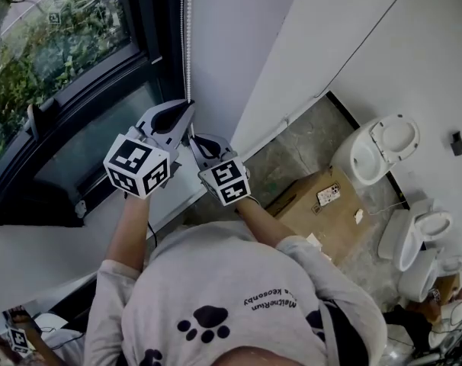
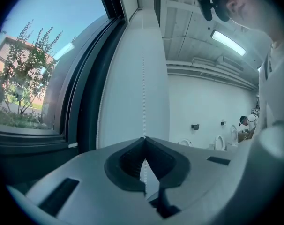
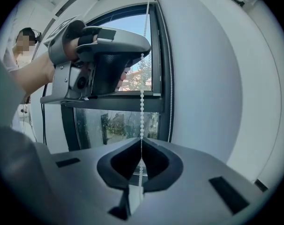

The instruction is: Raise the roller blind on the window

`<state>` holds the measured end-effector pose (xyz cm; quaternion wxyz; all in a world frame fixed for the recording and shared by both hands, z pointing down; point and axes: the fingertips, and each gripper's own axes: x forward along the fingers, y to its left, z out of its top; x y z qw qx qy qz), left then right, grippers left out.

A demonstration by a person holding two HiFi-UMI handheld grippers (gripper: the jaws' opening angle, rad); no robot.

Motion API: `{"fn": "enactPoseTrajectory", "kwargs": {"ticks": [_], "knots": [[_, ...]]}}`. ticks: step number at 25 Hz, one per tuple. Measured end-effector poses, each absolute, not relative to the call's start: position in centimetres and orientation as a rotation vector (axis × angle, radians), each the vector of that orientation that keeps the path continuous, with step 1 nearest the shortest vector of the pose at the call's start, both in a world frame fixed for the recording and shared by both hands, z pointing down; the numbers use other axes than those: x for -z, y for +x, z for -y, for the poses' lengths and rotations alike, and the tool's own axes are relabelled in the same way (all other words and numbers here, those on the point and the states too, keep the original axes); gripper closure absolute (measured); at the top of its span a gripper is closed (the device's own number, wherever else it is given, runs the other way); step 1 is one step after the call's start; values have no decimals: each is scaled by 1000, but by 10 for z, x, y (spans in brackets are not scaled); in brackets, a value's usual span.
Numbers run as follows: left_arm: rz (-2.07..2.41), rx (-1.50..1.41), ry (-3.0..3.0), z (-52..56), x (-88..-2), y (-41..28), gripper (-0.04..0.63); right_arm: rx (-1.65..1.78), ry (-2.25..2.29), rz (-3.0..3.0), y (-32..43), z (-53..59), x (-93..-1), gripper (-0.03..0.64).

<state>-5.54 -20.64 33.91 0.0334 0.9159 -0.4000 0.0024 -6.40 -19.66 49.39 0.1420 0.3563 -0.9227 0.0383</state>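
In the upper centre of the head view, the bead chain [image 1: 187,36] of the blind hangs beside the dark window frame [image 1: 151,21] and a white wall. The left gripper [image 1: 188,107] is clamped on this chain with its 2 jaws pressed together. Just below it in the frame, the right gripper [image 1: 192,139] pinches the same strand, also fully closed.

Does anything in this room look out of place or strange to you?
Yes. Several white ceramic toilets stand on the grey floor along the wall, beside a brown cardboard box. So many together, with no partitions, suggests storage. Nothing looks odd at the white bead chain.
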Motion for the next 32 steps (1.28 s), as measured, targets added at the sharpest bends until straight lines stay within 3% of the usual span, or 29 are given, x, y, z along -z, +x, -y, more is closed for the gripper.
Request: {"fn": "enactPoseTrajectory", "kwargs": {"ticks": [15, 17, 32], "knots": [[1198, -37, 2735, 203, -389, -52, 588, -184, 939, 2588, -58, 183, -533, 587], [1200, -42, 2740, 204, -388, -52, 588, -234, 947, 2633, -54, 182, -518, 515], [1217, -12, 2741, 204, -387, -57, 588, 24, 1130, 2909, -27, 195, -305, 512]]}}
